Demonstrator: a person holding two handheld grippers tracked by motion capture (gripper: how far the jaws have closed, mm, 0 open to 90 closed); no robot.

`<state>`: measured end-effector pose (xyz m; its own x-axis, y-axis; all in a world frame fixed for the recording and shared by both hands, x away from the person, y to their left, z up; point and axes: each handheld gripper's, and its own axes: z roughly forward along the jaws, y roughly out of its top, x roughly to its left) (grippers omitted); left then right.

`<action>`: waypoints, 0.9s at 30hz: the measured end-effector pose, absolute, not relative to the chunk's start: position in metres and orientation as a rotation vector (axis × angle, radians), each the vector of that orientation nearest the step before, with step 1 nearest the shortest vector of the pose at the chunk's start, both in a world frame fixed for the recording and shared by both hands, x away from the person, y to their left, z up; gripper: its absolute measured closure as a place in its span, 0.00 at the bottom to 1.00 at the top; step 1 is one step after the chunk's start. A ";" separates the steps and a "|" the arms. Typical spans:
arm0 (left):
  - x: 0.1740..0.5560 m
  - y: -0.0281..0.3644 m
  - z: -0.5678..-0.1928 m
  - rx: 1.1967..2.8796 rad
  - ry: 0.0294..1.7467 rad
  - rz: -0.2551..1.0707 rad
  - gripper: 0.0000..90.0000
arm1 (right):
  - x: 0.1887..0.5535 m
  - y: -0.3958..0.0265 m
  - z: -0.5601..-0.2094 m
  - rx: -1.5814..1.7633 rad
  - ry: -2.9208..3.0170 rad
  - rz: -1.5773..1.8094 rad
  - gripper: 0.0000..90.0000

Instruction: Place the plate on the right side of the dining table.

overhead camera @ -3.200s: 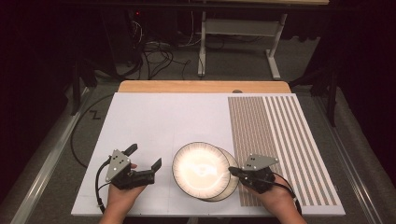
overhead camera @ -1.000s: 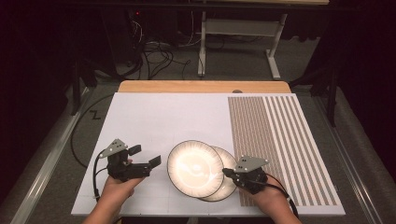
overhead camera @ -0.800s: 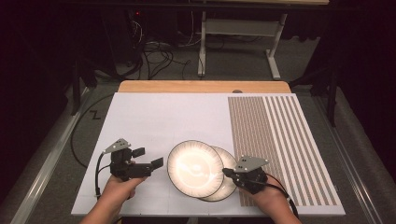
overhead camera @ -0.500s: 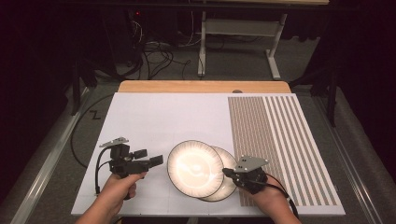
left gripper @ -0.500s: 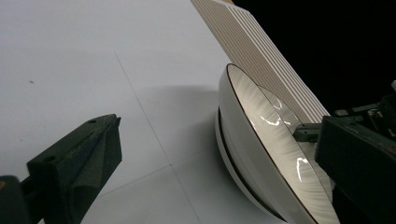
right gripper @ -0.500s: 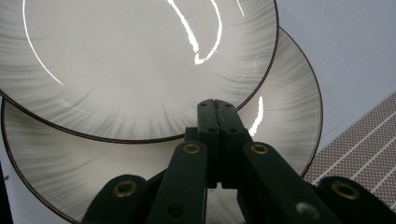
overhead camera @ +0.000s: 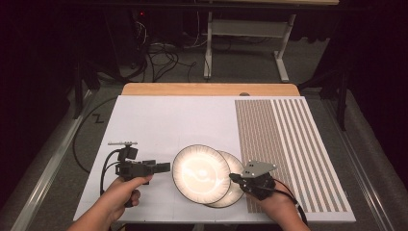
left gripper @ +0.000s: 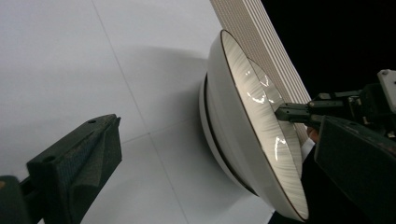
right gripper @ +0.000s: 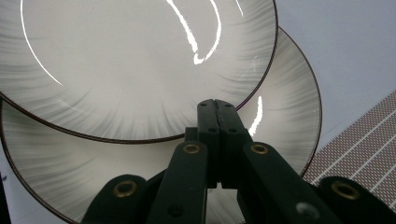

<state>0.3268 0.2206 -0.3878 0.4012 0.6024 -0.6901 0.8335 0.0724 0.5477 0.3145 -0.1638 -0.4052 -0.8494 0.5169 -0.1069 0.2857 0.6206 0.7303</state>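
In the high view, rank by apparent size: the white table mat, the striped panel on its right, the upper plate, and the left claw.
1. White table mat
2. Brown-and-white striped panel
3. Upper round white plate with dark rim
4. Left black claw, smallest

The lower, matching plate is partly covered, so it is left unranked.

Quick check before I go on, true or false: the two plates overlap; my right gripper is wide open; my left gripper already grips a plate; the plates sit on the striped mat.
1. The upper plate overlaps the lower plate. True.
2. The right gripper is wide open. False: its jaws are shut, tips at the plates' edge.
3. The left gripper grips a plate. False: it is open, beside the upper plate.
4. The plates sit on the striped mat. False: they lie on the white board.
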 end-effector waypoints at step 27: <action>0.337 0.182 -0.395 1.648 1.377 -0.488 0.07 | 0.314 -0.164 -0.405 0.647 2.542 1.058 1.00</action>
<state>0.3367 0.1818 -0.3950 0.3000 0.5655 -0.7682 0.9231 0.0310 0.3833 0.3141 -0.1638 -0.4051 -0.8492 0.5164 -0.1102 0.2857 0.6249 0.7266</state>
